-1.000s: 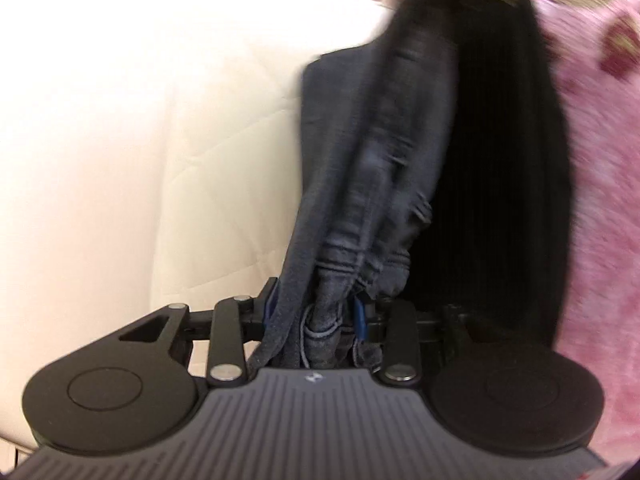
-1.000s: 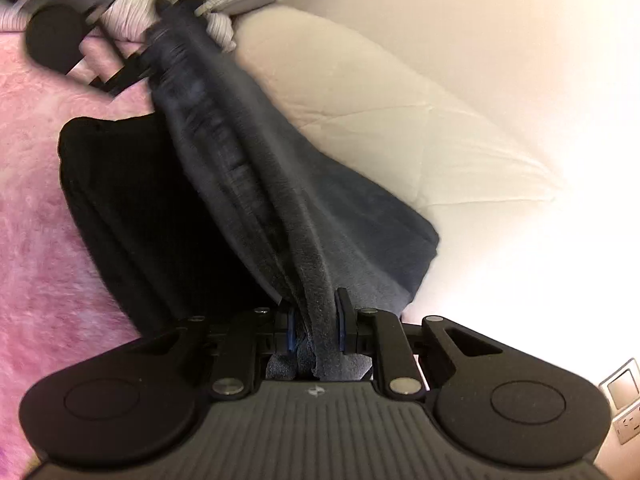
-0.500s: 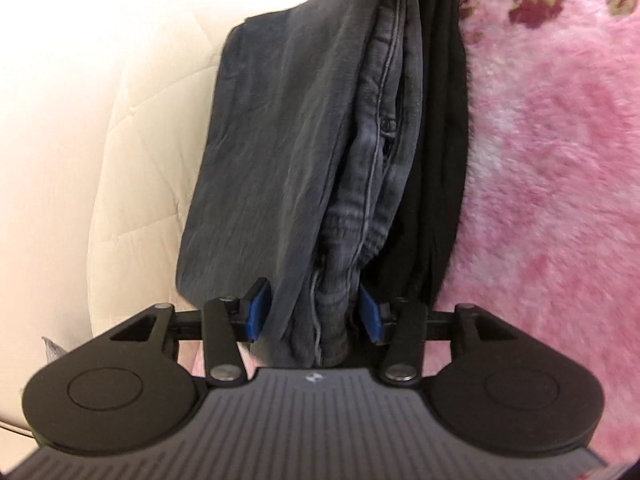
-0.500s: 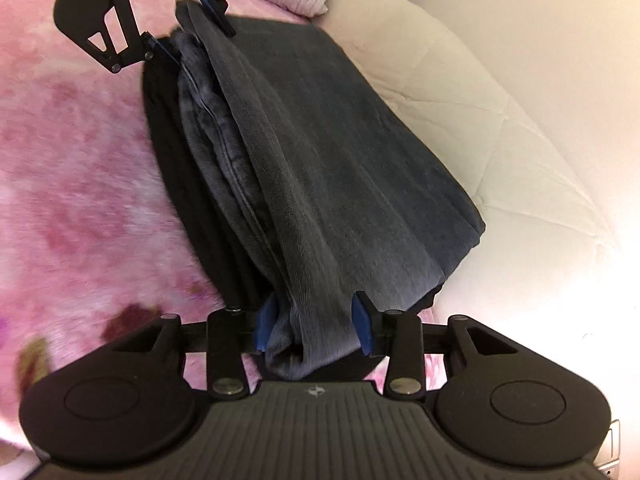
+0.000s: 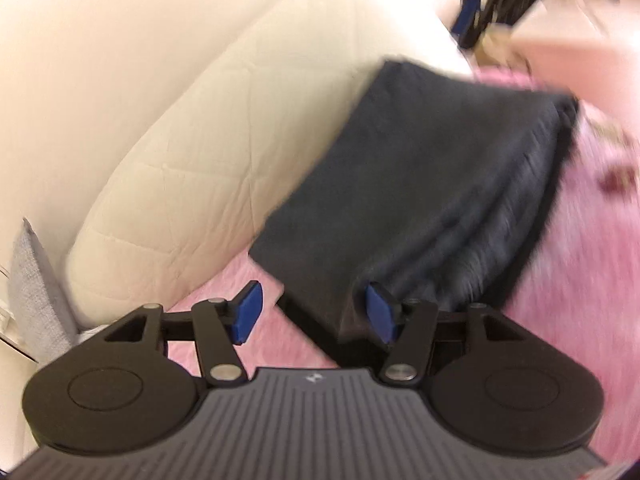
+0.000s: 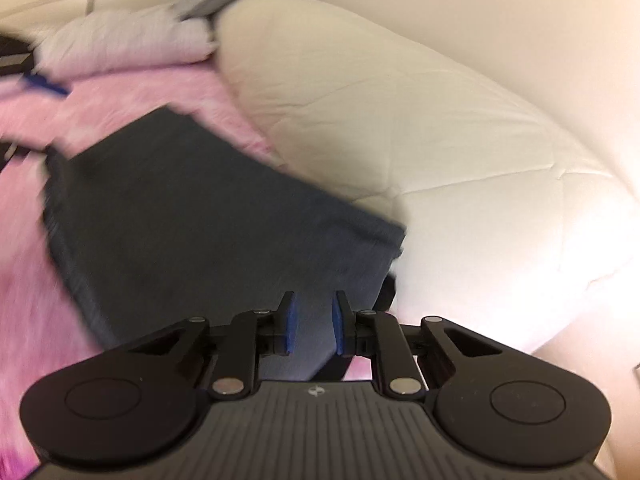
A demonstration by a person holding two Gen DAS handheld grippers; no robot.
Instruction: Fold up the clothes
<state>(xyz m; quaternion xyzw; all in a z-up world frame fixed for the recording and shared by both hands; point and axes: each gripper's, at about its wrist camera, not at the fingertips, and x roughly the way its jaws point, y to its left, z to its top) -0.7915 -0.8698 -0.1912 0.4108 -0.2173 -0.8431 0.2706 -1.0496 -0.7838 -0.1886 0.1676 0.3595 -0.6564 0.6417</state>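
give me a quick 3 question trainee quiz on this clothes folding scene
1. True or false: the left gripper is clamped on the folded dark jeans.
2. The jeans lie mostly on: A) the pink fuzzy blanket B) a wooden floor C) a chair
3. What lies beside the jeans, opposite the pink side?

Key:
1. False; its jaws have just been opening, nothing pinched.
2. A
3. The cream quilted duvet. The right gripper has just been closing, empty.

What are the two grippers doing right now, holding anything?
Left gripper: open, jaws just widened, off the folded jeans.
Right gripper: jaws just narrowed, small gap left, gripping nothing.
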